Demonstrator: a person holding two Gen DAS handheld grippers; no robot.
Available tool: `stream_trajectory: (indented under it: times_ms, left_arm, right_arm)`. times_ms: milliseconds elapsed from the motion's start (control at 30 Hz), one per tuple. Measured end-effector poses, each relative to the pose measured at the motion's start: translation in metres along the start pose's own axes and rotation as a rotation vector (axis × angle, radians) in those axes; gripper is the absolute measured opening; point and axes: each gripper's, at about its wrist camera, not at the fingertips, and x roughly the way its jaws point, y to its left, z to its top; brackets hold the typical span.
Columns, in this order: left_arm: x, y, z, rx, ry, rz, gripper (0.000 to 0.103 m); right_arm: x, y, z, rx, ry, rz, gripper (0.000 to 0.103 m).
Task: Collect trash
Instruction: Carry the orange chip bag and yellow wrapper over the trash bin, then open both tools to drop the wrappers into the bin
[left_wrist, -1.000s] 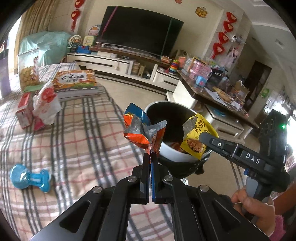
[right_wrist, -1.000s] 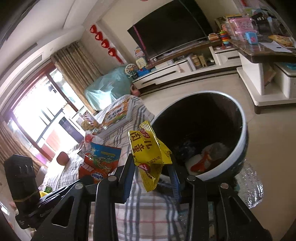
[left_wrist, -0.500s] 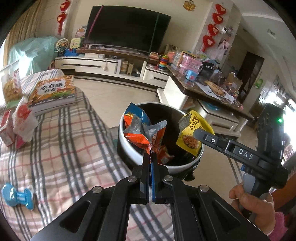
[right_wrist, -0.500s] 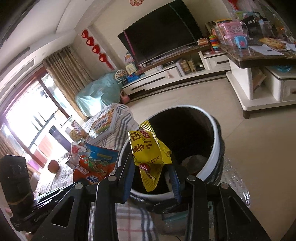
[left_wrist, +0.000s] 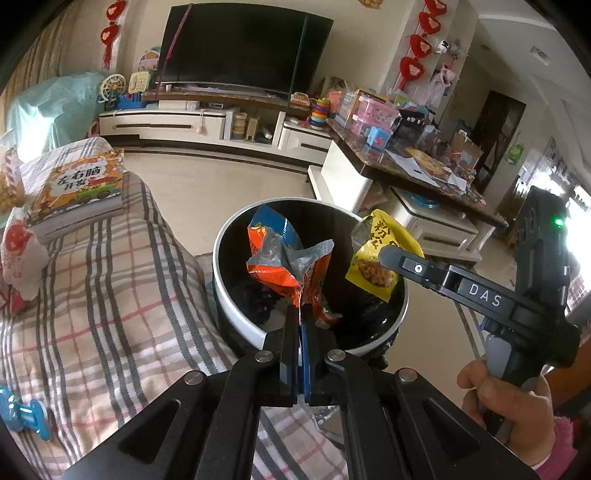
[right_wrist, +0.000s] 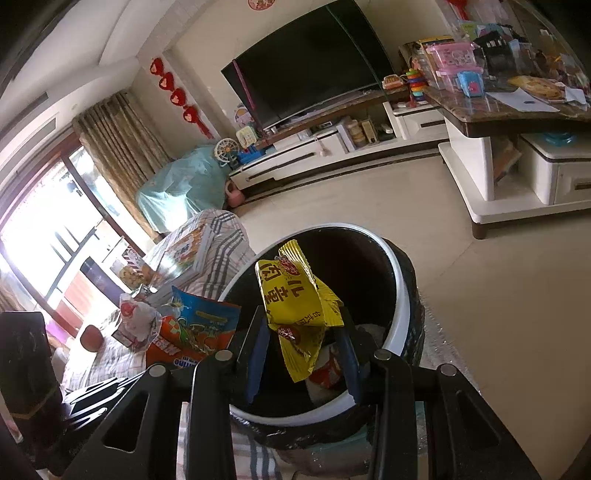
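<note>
My left gripper (left_wrist: 300, 325) is shut on an orange and blue snack wrapper (left_wrist: 286, 262) and holds it over the mouth of the round bin (left_wrist: 236, 306) with a white rim and black liner. My right gripper (right_wrist: 303, 347) holds a yellow snack wrapper (right_wrist: 299, 299) between its jaws, over the same bin (right_wrist: 402, 295). The right gripper with the yellow wrapper (left_wrist: 380, 266) also shows in the left wrist view, and the orange wrapper (right_wrist: 192, 332) in the right wrist view. Some trash lies inside the bin.
A plaid-covered table (left_wrist: 110, 295) stands left of the bin with a book (left_wrist: 81, 188), a white and red packet (left_wrist: 20, 254) and a blue toy (left_wrist: 22, 413). A cluttered coffee table (left_wrist: 406, 166) and TV stand (left_wrist: 207, 122) lie beyond.
Both grippers have moved with their wrappers from beside the table edge to above the bin's opening. The bin sits more centred under them now.
</note>
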Motion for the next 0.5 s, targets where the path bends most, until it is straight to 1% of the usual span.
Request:
stream_trajectory:
  times_ms: [167, 500]
  left_arm:
    - [0.008, -0.002, 0.006, -0.003, 0.004, -0.001, 0.0]
    - [0.02, -0.004, 0.009, 0.003, 0.02, -0.001, 0.0]
  right_arm:
    - [0.008, -0.003, 0.005, -0.007, 0.013, -0.009, 0.037]
    - [0.018, -0.011, 0.01, -0.007, 0.026, -0.023, 0.038]
